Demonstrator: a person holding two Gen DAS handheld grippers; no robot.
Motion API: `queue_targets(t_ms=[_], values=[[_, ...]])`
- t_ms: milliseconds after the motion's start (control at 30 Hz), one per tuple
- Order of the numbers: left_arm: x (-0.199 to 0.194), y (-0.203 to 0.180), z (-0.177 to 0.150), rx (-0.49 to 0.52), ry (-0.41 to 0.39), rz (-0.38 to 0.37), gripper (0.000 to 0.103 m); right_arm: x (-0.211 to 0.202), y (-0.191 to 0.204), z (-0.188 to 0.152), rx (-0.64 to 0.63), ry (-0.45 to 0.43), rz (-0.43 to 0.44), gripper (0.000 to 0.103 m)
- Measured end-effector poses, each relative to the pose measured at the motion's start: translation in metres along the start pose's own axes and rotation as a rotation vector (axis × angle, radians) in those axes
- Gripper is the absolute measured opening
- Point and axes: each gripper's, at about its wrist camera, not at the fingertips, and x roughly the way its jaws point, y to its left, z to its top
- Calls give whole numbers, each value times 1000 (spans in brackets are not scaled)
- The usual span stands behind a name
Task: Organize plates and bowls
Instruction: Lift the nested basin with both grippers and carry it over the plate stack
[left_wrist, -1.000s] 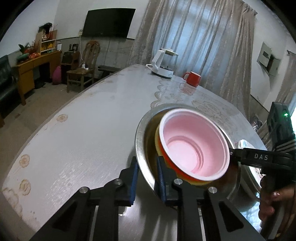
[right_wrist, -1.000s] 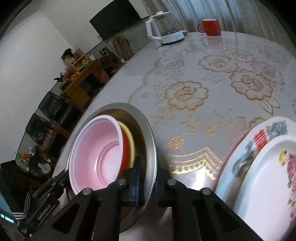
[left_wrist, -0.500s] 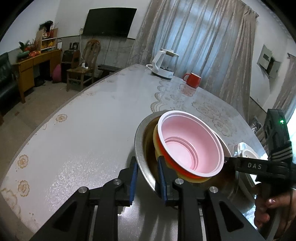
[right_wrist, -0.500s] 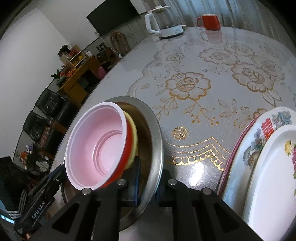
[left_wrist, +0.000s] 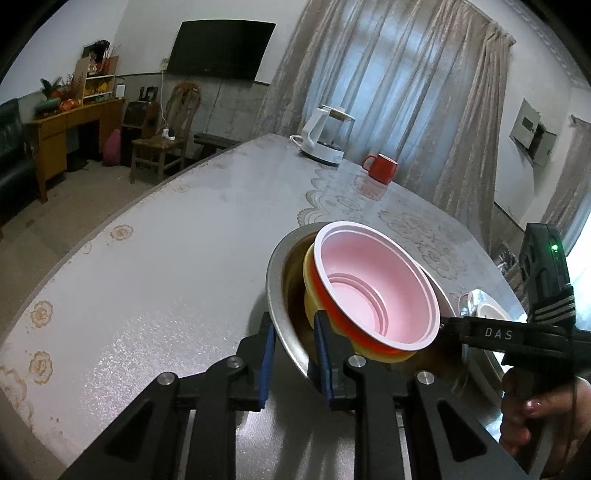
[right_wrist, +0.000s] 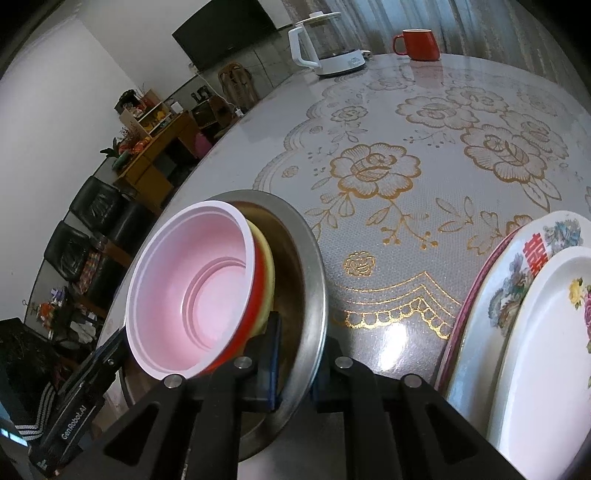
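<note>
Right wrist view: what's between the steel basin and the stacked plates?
Only bare floral tablecloth lies between the steel basin and the stacked plates; nothing stands in that gap in the right wrist view.

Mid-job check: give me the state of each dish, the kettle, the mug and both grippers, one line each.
Steel basin: tilted, rim clamped from both sides.
Pink bowl: nested on the red and yellow bowls inside the basin, empty.
Left gripper: shut on the basin's rim.
Right gripper: shut on the opposite rim.
Floral plates: stacked beside the basin.
Kettle: upright, lid on.
Red mug: upright.
</note>
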Motion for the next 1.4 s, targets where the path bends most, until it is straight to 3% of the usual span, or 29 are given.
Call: queue_targets(t_ms=[1400], values=[[1, -5, -1, -29, -27, 13, 23, 5, -2, 0, 25, 1, 4, 12]])
